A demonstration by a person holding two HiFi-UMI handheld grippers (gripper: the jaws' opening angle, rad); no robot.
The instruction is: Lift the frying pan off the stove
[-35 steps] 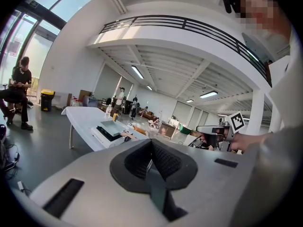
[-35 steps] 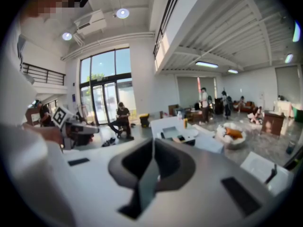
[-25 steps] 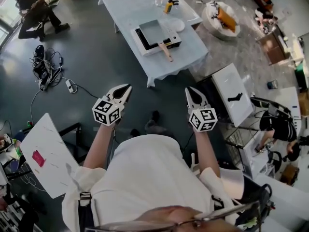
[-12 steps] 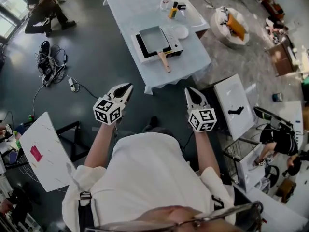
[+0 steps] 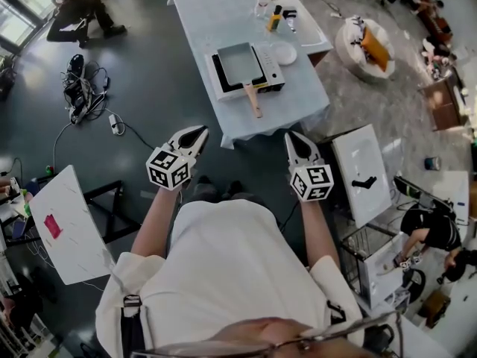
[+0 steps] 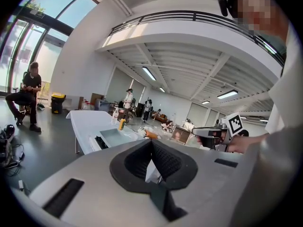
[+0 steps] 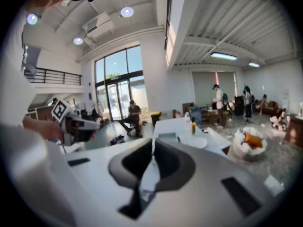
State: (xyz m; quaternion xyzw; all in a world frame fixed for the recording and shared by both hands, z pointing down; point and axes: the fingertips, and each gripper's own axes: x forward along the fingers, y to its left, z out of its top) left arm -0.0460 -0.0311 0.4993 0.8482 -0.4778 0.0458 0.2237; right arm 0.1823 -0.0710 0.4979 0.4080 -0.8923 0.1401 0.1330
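Grey frying pan (image 5: 240, 62) is sitting on the stove (image 5: 273, 69), well ahead in the head view; we are judging we should be stepping closer and opening for its wooden handle (image 5: 254, 100). The left gripper view is showing the left gripper (image 6: 151, 143) closed and empty; the right gripper view is showing the right gripper (image 7: 152, 148) likewise. Compared with the earlier frame, the table (image 5: 216, 13) is drawing nearer.

The head view looks steeply down from above the person (image 5: 223, 274), with the long white-clothed surface (image 5: 201, 13) well ahead. Each gripper view sits low behind its own fingers (image 6: 168, 162), facing level and forward; all three share that surface, apparently from its near end.
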